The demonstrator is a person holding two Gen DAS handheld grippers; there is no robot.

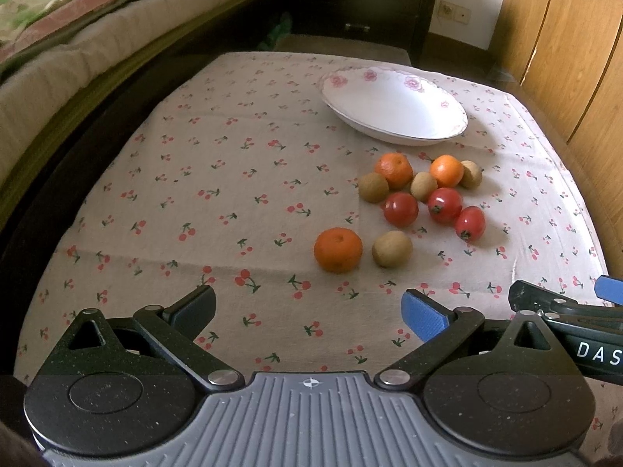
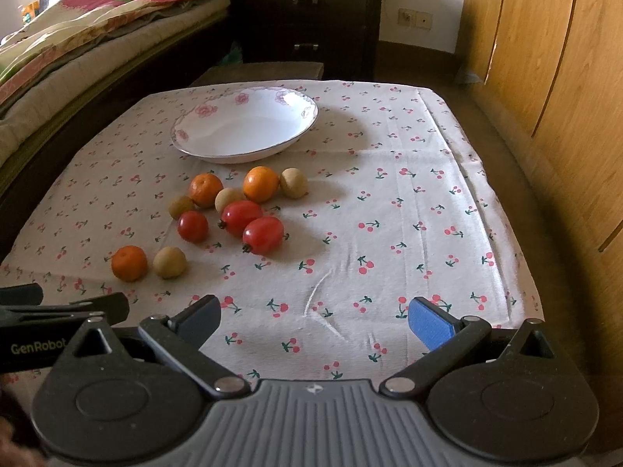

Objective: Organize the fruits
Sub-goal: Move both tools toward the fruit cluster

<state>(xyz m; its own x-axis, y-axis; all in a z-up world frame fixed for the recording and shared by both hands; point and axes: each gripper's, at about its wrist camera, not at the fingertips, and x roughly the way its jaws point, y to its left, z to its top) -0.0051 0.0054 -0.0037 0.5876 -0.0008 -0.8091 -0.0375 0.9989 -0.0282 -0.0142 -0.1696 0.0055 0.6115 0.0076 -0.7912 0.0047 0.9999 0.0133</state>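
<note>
A white bowl with pink flowers (image 1: 393, 111) (image 2: 245, 126) sits empty at the far side of the cherry-print cloth. In front of it lie several fruits: three oranges, three red tomatoes and several small brown fruits. The nearest orange (image 1: 338, 250) (image 2: 129, 263) and a brown fruit (image 1: 391, 248) (image 2: 169, 262) lie apart from the cluster (image 1: 422, 190) (image 2: 237, 204). My left gripper (image 1: 307, 313) hovers open at the near edge, short of the nearest orange. My right gripper (image 2: 314, 317) is open too, right of the fruits, holding nothing.
The table (image 2: 428, 202) is covered by the cloth, bare on its right half and left side. A bed (image 1: 78, 50) runs along the left. Wooden cabinet doors (image 2: 553, 78) stand close on the right, a dark drawer unit (image 2: 307, 15) behind.
</note>
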